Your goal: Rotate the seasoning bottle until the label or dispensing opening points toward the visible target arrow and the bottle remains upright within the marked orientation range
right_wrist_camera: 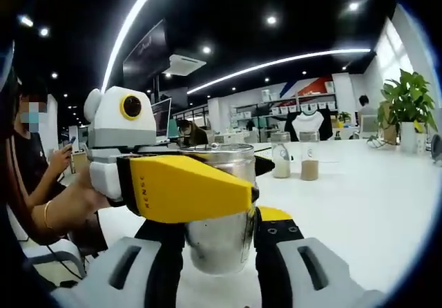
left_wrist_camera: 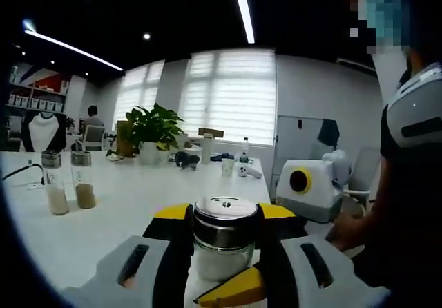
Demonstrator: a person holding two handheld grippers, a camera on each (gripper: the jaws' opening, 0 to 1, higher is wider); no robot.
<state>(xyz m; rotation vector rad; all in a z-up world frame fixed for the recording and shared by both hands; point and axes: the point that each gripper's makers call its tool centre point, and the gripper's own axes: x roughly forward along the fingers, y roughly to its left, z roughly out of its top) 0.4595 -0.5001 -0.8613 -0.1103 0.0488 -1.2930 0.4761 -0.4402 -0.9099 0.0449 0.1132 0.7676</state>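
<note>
The seasoning bottle [left_wrist_camera: 222,242], clear glass with a shiny metal lid, stands upright on the white table [left_wrist_camera: 124,204]. My left gripper [left_wrist_camera: 224,213] is shut on it, black pads against both sides. A yellow finger [left_wrist_camera: 231,291] of the right gripper crosses low in front of the bottle. In the right gripper view the bottle [right_wrist_camera: 219,242] sits between my right gripper [right_wrist_camera: 221,219], which is shut on its sides. One yellow finger [right_wrist_camera: 186,187] of the left gripper lies across the bottle's front and hides its upper half.
Two small glass shakers [left_wrist_camera: 69,184] [right_wrist_camera: 293,156] with brown and pale powder stand further along the table. A potted plant [left_wrist_camera: 155,125] [right_wrist_camera: 407,101] and small clutter sit at the far end. A person [right_wrist_camera: 34,177] sits by the table edge, hand [left_wrist_camera: 345,232] close.
</note>
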